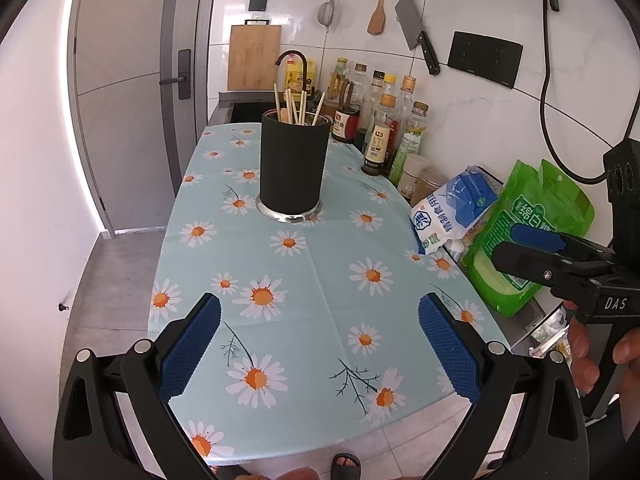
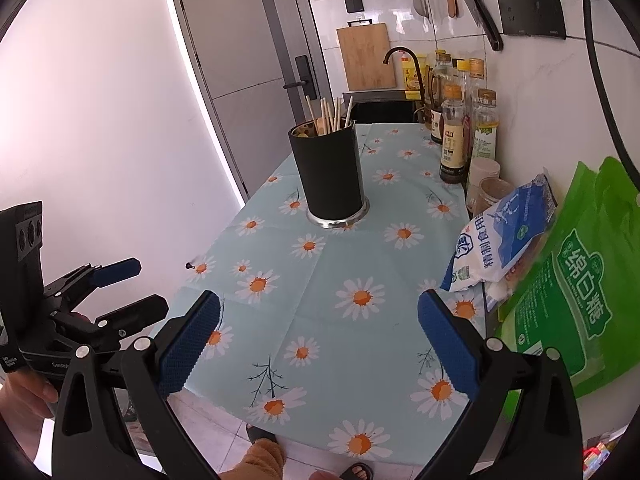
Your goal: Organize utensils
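Here both tools, left (image 1: pixel 319 344) and right (image 2: pixel 319 344), gape empty above the tablecloth's (image 1: pixel 320 280) near edge.

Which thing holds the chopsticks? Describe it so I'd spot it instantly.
Find the daisy-print tablecloth on the counter. Standing alone mid-cloth is a tall black cylinder holder with a shiny metal base, chopsticks sticking out. Unlike the bottles along the wall, it is opaque black and open-topped.

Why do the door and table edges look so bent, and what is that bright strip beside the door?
Left wrist view: the fisheye lens bows the door frame and the table edge; a blown-out strip of light runs along the wall. Right wrist view: same bending, the strip again overexposed; black corners are the lens rim.
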{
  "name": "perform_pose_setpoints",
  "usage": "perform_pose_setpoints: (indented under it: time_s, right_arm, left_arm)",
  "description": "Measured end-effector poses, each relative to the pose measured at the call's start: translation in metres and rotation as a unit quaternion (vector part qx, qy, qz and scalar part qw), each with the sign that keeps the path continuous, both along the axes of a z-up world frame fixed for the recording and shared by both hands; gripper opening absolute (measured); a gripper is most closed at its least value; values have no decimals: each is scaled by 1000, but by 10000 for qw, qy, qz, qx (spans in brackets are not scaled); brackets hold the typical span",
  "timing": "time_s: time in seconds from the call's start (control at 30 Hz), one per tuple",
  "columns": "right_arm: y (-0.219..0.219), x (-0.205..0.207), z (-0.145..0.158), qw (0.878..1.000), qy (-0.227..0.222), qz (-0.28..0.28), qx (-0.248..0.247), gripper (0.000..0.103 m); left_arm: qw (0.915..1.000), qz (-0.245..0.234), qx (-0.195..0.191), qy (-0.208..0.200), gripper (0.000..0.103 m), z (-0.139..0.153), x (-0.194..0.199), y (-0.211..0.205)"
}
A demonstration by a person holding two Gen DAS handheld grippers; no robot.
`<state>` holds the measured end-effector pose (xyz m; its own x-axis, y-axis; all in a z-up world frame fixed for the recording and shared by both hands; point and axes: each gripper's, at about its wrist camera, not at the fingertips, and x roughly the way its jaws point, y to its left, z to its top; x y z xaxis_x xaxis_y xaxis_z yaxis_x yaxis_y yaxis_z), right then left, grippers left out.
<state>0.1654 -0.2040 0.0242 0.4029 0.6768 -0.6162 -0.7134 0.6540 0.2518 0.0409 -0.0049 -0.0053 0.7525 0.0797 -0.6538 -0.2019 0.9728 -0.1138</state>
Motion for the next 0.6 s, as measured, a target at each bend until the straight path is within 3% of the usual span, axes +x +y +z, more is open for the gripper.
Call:
perform_pose_setpoints:
  time_s: [0.6]
  right_arm:
    - [-4,-2,-1,10000,-4,-47,-68,98]
  left_arm:
    - [10000,-6,-28,15,96,0,0,-1]
